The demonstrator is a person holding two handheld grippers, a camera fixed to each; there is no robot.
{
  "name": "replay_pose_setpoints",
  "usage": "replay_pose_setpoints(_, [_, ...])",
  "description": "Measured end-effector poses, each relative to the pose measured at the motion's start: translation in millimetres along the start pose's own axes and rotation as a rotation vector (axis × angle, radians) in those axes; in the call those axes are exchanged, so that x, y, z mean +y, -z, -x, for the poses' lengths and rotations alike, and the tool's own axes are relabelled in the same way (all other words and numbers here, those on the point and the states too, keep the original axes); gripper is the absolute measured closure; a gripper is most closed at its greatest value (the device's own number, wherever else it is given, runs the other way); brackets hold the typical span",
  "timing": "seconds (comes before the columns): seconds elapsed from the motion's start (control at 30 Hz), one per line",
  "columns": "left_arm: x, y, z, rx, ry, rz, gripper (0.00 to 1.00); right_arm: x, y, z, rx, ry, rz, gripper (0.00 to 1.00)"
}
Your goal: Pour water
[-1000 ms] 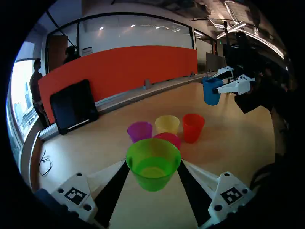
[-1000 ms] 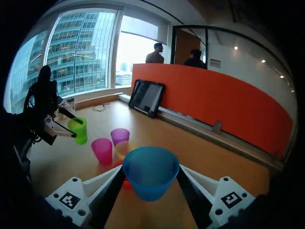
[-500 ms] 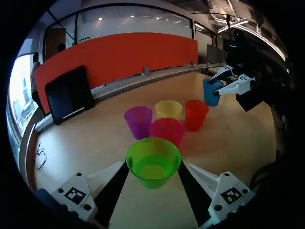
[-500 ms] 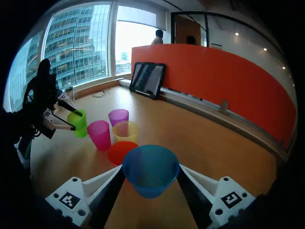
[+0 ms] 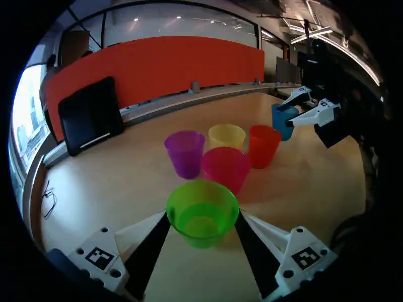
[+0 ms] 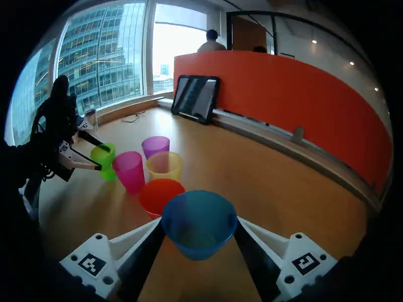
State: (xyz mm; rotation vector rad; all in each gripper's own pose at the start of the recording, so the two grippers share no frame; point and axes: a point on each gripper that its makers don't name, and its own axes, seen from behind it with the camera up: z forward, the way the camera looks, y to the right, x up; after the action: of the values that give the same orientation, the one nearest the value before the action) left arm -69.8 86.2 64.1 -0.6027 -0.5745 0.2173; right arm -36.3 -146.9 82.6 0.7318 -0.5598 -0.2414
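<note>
Green cup [image 5: 202, 220]: upright at the bottom centre of the left gripper view, gripped on both sides. In the right gripper view it is at the left middle, low over the table; I cannot tell if it touches it.
Left gripper [image 5: 202, 215]: jaws narrowed onto the green cup, one white finger pressing each side.
Blue cup [image 6: 199, 224]: upright at the bottom centre of the right gripper view. In the left gripper view it is at the right, above the middle, just past the red cup.
Right gripper [image 6: 199, 221]: jaws narrowed onto the blue cup, a finger against each side.
Contents: I cannot tell whether either held cup has liquid in it.
Pink cup [image 5: 225, 168]: middle of the left gripper view, nearest the green cup.
Purple cup [image 5: 185, 153]: just left of the pink cup.
Yellow cup [image 5: 226, 136]: behind the pink cup.
Red cup [image 5: 263, 145]: right of the pink cup, beside the yellow one.
Table [image 5: 111, 176]: pale wood, bearing the four loose cups in a tight cluster.
Tablet [image 5: 90, 116]: black, leaning at the upper left.
Orange wall [image 5: 151, 65]: across the top, behind the table.
Windows [image 6: 101, 60]: upper left of the right gripper view.
Person [image 6: 211, 43]: top centre there, behind the orange wall.
</note>
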Motion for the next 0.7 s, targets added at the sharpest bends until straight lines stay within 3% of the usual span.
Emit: replay_pose_setpoints(0.7, [-0.4,-4.1,8.0,-0.003,0.036,0.009,0.13,-0.7,-3.7,4.1,-0.016,0.008,-0.001,0.07])
